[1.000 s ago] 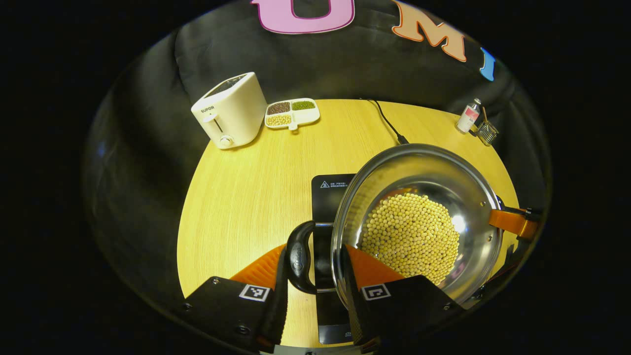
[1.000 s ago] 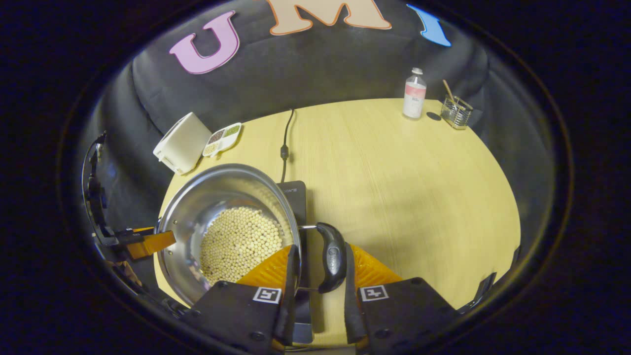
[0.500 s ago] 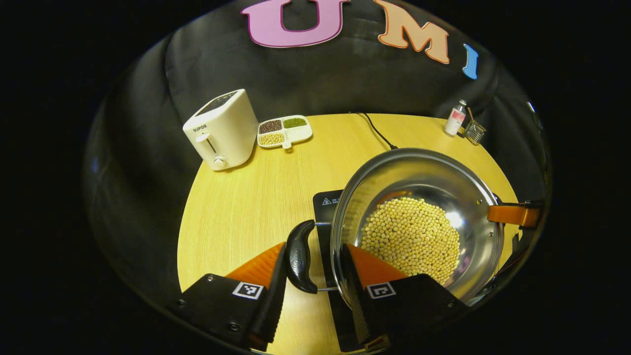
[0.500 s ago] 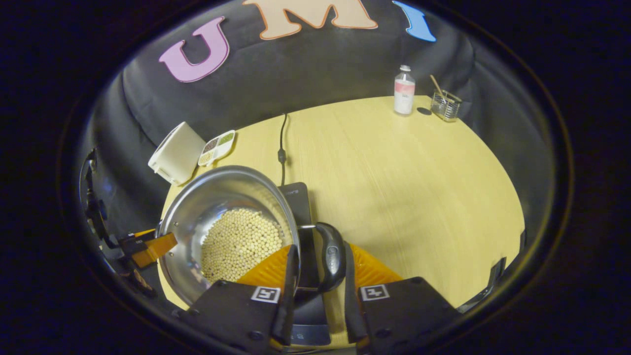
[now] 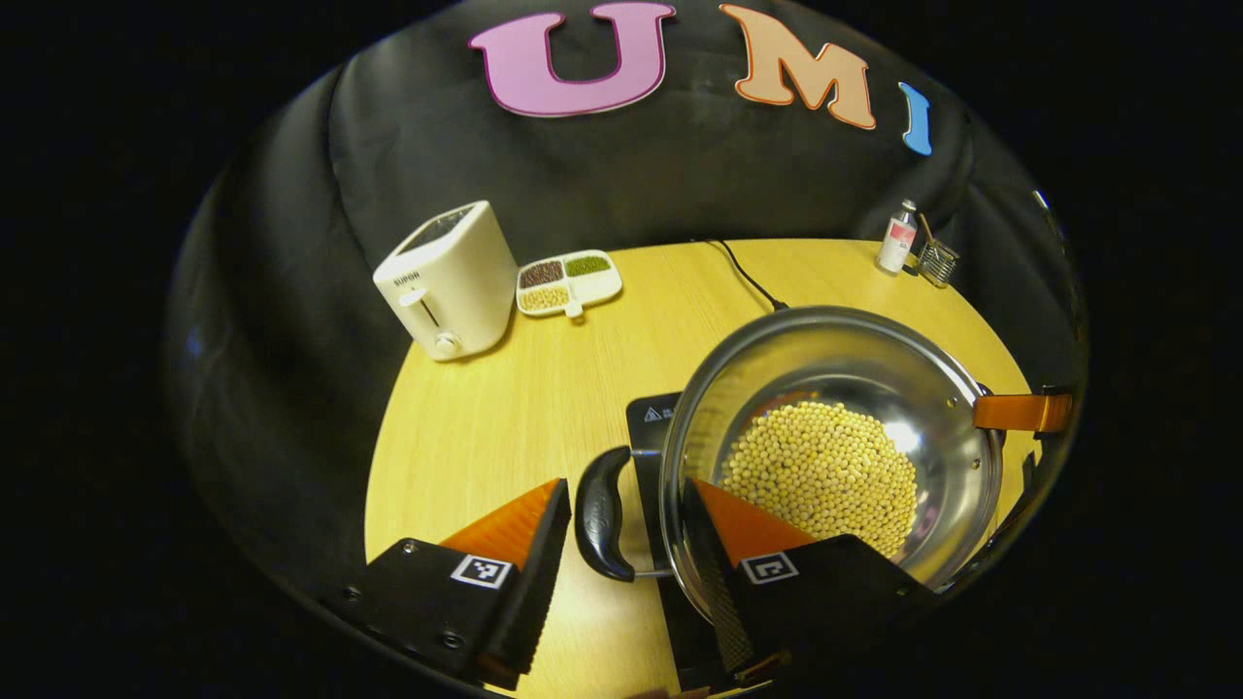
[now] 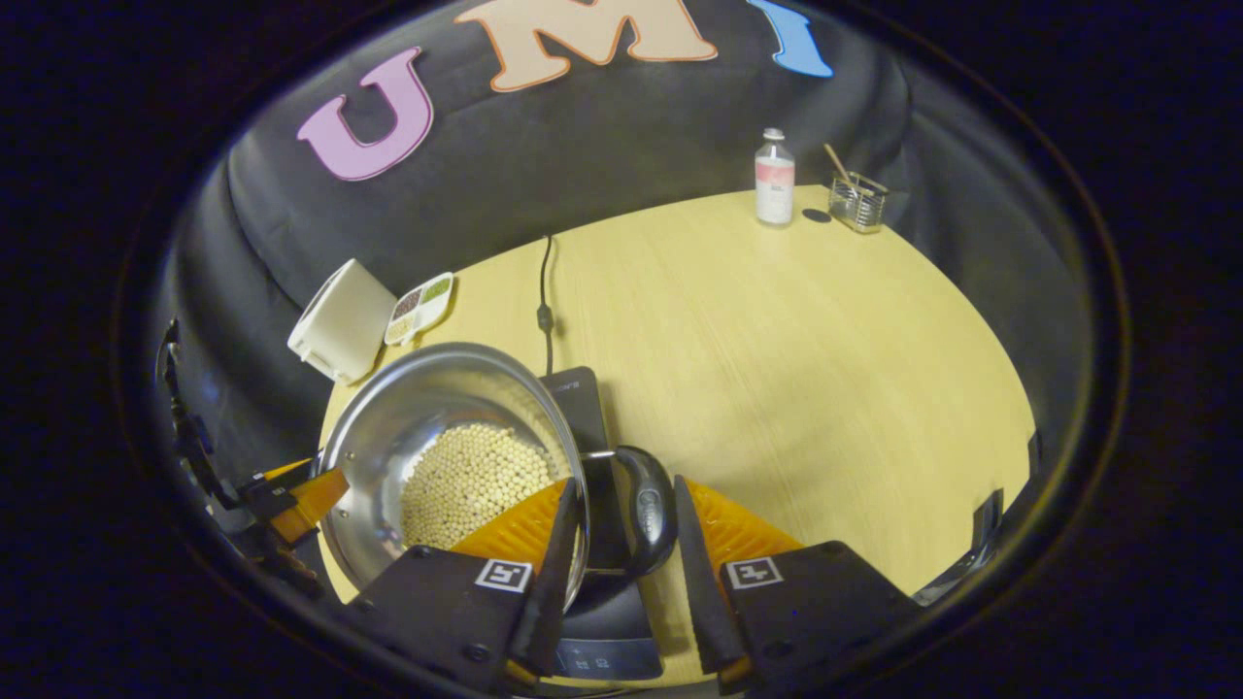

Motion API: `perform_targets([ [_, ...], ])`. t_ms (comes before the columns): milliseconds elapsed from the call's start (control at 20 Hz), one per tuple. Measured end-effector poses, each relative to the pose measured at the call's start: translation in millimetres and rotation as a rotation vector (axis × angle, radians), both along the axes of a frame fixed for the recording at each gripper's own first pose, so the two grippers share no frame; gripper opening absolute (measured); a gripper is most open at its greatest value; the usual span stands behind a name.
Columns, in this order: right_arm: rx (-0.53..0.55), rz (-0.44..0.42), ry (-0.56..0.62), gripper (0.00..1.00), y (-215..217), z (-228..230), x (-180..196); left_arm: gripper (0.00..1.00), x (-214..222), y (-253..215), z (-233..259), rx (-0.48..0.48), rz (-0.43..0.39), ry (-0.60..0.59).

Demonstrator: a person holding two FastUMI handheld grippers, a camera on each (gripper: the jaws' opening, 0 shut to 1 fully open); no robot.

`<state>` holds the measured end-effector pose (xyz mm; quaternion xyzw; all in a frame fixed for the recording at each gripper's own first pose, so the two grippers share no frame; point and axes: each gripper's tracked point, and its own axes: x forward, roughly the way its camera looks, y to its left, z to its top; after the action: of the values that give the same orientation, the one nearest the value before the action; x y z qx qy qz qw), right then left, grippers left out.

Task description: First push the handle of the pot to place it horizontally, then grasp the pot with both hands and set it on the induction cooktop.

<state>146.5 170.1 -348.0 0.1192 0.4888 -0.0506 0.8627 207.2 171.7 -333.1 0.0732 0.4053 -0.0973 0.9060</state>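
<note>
as the pot (image 5: pixel 830 456) of beans sits on the cooktop (image 5: pixel 653 416) in the left gripper view, the left gripper (image 5: pixel 626 544) stands released astride its handle (image 5: pixel 602 513). in the right gripper view, the right gripper (image 6: pixel 614 544) is parted around the other handle (image 6: pixel 649 507).

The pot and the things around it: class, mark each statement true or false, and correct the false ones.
1. The pot holds pale round beans. True.
2. A lid covers the pot. False: it is open.
3. The left gripper is shut on the pot's handle. False: its fingers stand apart from the handle.
4. The toaster stands beside a divided dish. True.
5. The bottle lies on its side. False: it stands upright.
</note>
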Motion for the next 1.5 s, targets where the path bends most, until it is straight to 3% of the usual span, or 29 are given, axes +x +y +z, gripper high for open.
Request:
perform_targets([
  [50,-0.004,-0.003,-0.007,0.53,-3,2,2,0.76,1,-3,4,0.003,-0.012,-0.012],
  [200,-0.008,-0.017,-0.024,0.58,-13,7,2,0.77,-2,-12,16,-0.019,-0.028,-0.053],
  [500,-0.061,-0.015,-0.059,0.98,-38,26,-15,0.77,-16,-29,45,-0.079,-0.023,-0.135],
  [550,-0.074,-0.01,-0.075,0.94,-43,33,-17,0.74,-19,-34,52,-0.098,-0.021,-0.151],
  [650,-0.105,0.009,-0.113,0.94,-51,47,-23,0.77,-29,-46,64,-0.145,-0.014,-0.174],
  [700,-0.12,0.022,-0.135,0.99,-55,56,-26,0.77,-32,-53,73,-0.174,-0.003,-0.19],
  [800,-0.135,0.053,-0.186,0.94,-61,73,-29,0.74,-43,-63,94,-0.217,0.031,-0.226],
  [950,-0.131,0.095,-0.254,0.94,-76,93,-33,0.74,-54,-71,121,-0.198,0.08,-0.304],
  [1000,-0.124,0.106,-0.277,0.98,-83,100,-35,0.74,-59,-75,130,-0.189,0.095,-0.337],
  [1250,-0.139,0.143,-0.421,0.93,-144,147,-39,0.87,-89,-118,191,-0.237,0.165,-0.474],
  [1300,-0.135,0.149,-0.447,0.98,-154,155,-44,0.88,-100,-123,201,-0.221,0.174,-0.496],
  [1350,-0.12,0.156,-0.466,0.93,-158,161,-48,0.91,-110,-126,210,-0.2,0.185,-0.517],
  [1450,-0.096,0.159,-0.487,0.98,-171,172,-53,0.91,-125,-138,228,-0.178,0.206,-0.549],
  [1500,-0.085,0.15,-0.504,0.93,-178,179,-56,0.91,-134,-149,237,-0.177,0.208,-0.567],
])
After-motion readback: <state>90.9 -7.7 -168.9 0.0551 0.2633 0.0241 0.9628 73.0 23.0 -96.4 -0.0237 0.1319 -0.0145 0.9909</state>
